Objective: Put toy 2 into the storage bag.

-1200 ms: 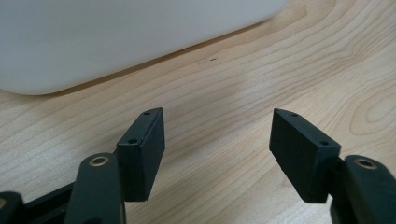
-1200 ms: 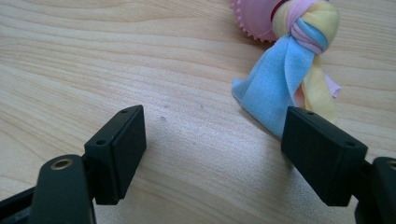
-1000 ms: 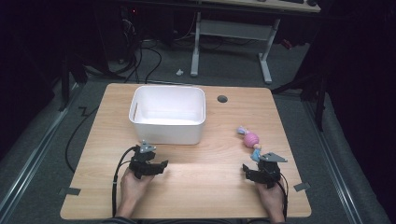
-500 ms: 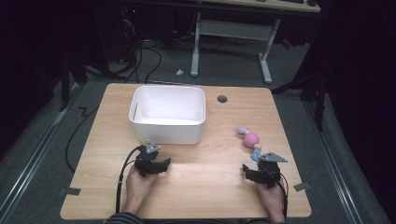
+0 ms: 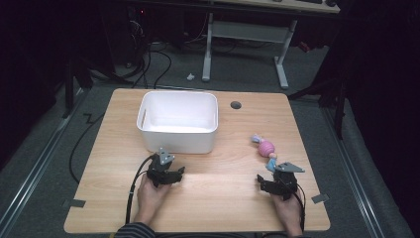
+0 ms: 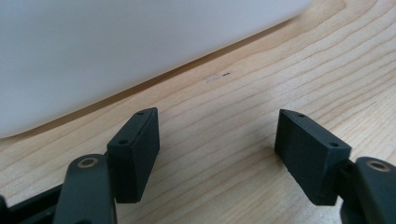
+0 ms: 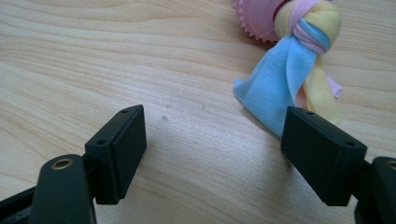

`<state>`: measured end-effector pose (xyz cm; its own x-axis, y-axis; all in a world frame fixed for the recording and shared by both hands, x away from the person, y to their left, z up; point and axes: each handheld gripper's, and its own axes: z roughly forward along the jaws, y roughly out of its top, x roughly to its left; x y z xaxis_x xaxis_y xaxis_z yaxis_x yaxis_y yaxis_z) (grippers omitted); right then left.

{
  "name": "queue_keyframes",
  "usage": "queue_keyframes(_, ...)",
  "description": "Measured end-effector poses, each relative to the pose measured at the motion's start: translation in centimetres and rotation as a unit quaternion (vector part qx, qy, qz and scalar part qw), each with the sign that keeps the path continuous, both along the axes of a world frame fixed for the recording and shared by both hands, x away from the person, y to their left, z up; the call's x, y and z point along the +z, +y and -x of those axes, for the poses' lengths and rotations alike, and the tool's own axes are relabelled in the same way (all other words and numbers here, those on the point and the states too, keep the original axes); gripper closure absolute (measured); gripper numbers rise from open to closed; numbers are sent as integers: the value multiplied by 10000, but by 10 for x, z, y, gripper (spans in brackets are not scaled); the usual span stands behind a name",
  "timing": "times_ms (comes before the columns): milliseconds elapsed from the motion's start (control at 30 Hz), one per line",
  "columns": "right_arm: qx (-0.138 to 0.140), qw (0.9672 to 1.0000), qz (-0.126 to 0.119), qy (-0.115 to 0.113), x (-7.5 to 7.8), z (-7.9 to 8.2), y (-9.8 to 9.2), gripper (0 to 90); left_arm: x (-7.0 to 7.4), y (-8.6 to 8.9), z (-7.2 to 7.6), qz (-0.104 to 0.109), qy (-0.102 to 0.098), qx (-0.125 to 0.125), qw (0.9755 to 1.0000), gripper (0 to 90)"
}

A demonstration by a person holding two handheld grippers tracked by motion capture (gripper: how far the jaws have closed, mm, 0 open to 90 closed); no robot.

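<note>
Right gripper [image 5: 274, 174] nearest toy, jaws apart, empty, resting low on desk [image 5: 223, 198]. Pink rope toy [image 5: 266, 148] just beyond at 11 o'clock, apart; long axis runs toward it, blue tail end closest. Left gripper [image 5: 168, 171] empty, jaws just been opening, nothing between; white bin [image 5: 178, 121] at its 12.

White tub [image 5: 178, 120] on wooden table [image 5: 223, 198], round hole [image 5: 236, 105], tape pieces [image 5: 73, 203], desk legs [image 5: 282, 62] beyond

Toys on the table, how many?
1. A pink ball toy with knotted fabric tails lies near the table's right edge, just ahead of the right tool. The white bin's floor looks empty; its near wall hides a strip.
</note>
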<state>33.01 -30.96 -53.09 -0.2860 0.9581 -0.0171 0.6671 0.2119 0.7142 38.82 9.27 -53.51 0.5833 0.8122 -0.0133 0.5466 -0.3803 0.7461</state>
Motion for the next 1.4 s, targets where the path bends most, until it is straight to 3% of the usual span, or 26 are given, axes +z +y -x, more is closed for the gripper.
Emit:
queue_keyframes(300,120,9999,-14,32,0,-2,-1,200,0,1,1,-1,11,44,10000,302)
queue_keyframes(400,150,9998,80,138,3,-1,-2,236,0,1,1,1,11,45,10000,302)
queue_keyframes(533,249,9996,-143,58,7,3,-6,248,0,1,1,4,11,46,10000,302)
queue_keyframes(767,323,9992,-223,-12,20,11,-16,268,0,1,1,9,14,48,10000,305)
queue_keyframes(833,320,9989,-324,-110,25,13,-20,299,0,1,1,8,13,48,10000,305)
queue_keyframes(933,270,9982,-533,-47,33,12,-28,319,0,1,1,3,15,42,10000,304)
queue_keyframes(1167,365,9982,-459,-132,55,7,-37,359,0,1,1,17,17,46,10000,305)
queue_keyframes(1400,377,9986,-358,133,69,-9,-43,361,0,1,1,24,19,67,10000,302)
